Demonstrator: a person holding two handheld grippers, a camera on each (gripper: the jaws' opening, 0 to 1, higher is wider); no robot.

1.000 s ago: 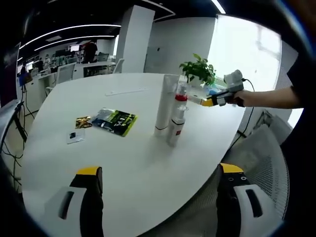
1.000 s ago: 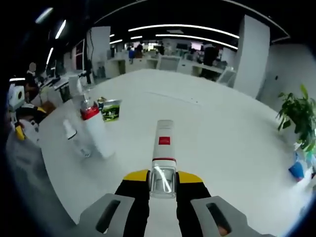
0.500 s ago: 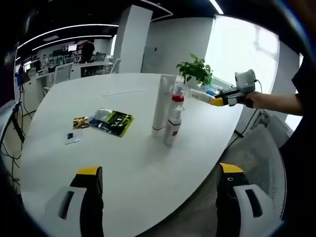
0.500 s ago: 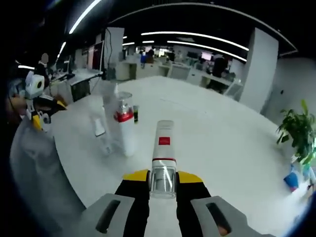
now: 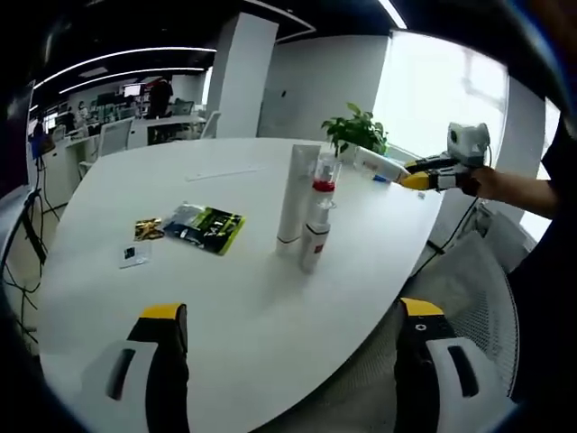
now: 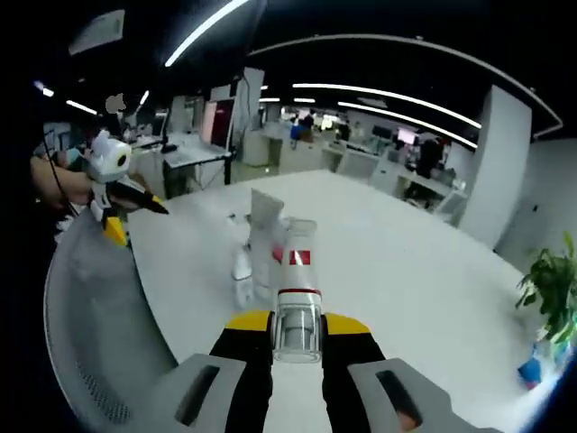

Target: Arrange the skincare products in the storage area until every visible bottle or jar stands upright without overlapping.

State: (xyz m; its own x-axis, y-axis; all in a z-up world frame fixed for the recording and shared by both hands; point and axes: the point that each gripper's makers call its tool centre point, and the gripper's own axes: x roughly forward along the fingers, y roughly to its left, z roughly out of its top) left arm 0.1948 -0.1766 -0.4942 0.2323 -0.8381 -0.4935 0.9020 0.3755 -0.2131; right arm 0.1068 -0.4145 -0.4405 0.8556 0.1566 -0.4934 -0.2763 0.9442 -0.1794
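Lifted higher than a second ago, the right claw stays clamped on a white red-labelled tube above the white counter; the left claw gapes near two upright bottles.

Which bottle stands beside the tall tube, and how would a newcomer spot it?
On the white round table, two items stand together near the middle. Beside the tall white tube stands the shorter bottle, with a red collar and clear cap.
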